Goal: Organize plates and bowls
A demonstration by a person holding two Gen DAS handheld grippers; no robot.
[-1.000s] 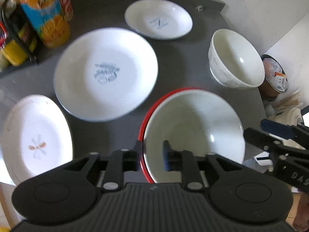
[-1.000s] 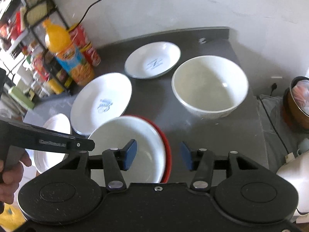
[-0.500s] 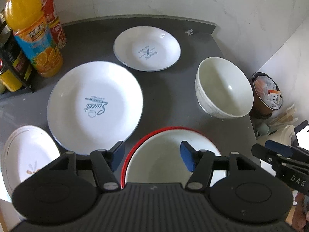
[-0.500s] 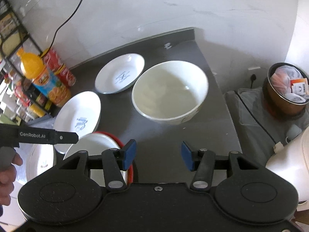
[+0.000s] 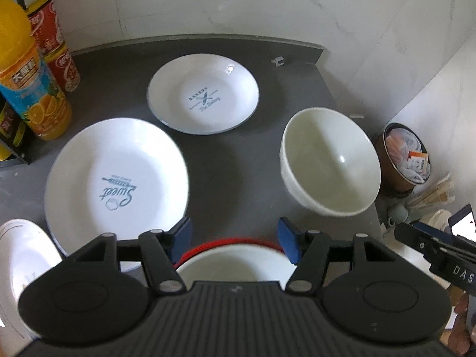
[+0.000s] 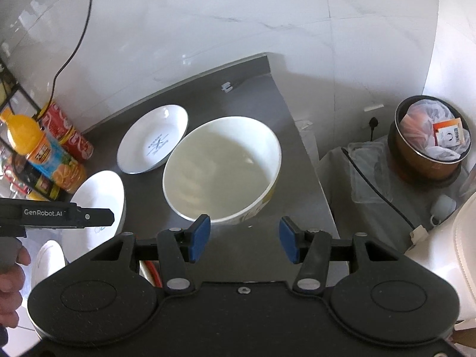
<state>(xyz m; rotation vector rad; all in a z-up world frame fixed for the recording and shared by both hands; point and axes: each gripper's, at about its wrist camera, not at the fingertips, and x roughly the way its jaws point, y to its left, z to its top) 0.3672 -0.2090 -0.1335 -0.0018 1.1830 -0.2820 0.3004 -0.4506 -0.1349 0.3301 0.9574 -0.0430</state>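
Note:
My left gripper (image 5: 235, 242) is open and empty, above the red-rimmed white bowl (image 5: 235, 260) at the counter's near edge. Ahead lie a large "Sweet" plate (image 5: 116, 184), a smaller "Bakery" plate (image 5: 203, 101), a deep white bowl (image 5: 331, 160) on the right and a flower plate (image 5: 20, 267) at the far left. My right gripper (image 6: 244, 239) is open and empty, just short of the deep white bowl (image 6: 221, 169). The Bakery plate (image 6: 153, 142) and Sweet plate (image 6: 98, 199) lie to its left.
An orange juice bottle (image 5: 26, 80) and red cans (image 5: 55, 44) stand at the back left by a rack. The dark counter (image 5: 238, 160) ends at the right, with a lined waste bin (image 6: 433, 142) and a cable (image 6: 374, 187) on the floor beyond it.
My left gripper has let go of the red-rimmed bowl's rim, opened and drawn back. My right gripper has moved right, from over the red-rimmed bowl to face the deep white bowl.

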